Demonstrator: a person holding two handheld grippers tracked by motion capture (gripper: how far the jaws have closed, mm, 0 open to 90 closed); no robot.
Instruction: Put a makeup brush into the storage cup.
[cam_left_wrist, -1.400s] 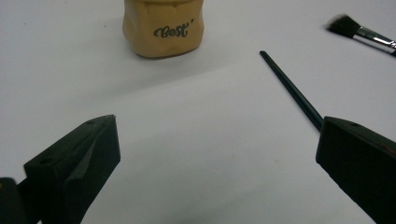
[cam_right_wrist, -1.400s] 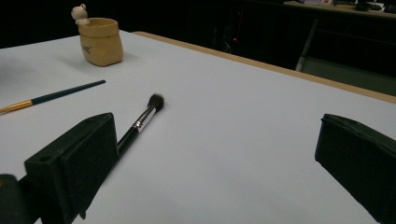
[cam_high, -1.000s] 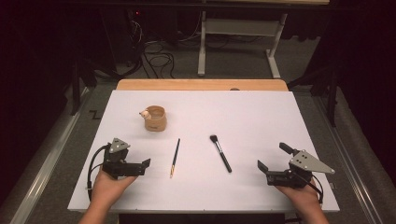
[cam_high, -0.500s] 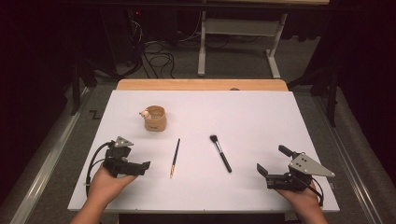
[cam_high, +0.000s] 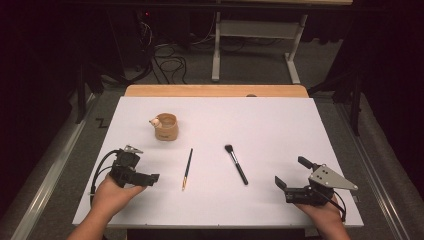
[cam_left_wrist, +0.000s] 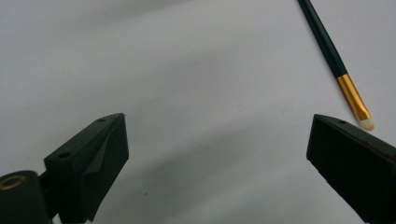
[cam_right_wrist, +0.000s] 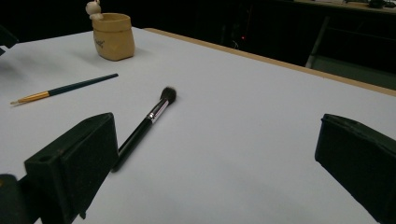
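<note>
A thin dark-handled brush with a gold ferrule lies on the white table, left of centre. A black makeup brush lies to its right. My left gripper rests at the front left, pointing at the thin brush. It stands open, its jaws have just been closing slightly, and nothing is between them. In the left gripper view the brush tip lies just beyond the right jaw of my left gripper. My right gripper sits open and empty at the front right. In the right gripper view my right gripper faces the makeup brush.
A small tan cup with a little figure on its rim stands behind the thin brush, also in the right gripper view. A wooden strip borders the table's far edge. Table legs and cables stand on the dark floor beyond.
My left gripper has rolled, so its grey top plate now shows nearly edge-on, and it has shifted slightly. The right gripper, the brushes and the cup have not moved.
</note>
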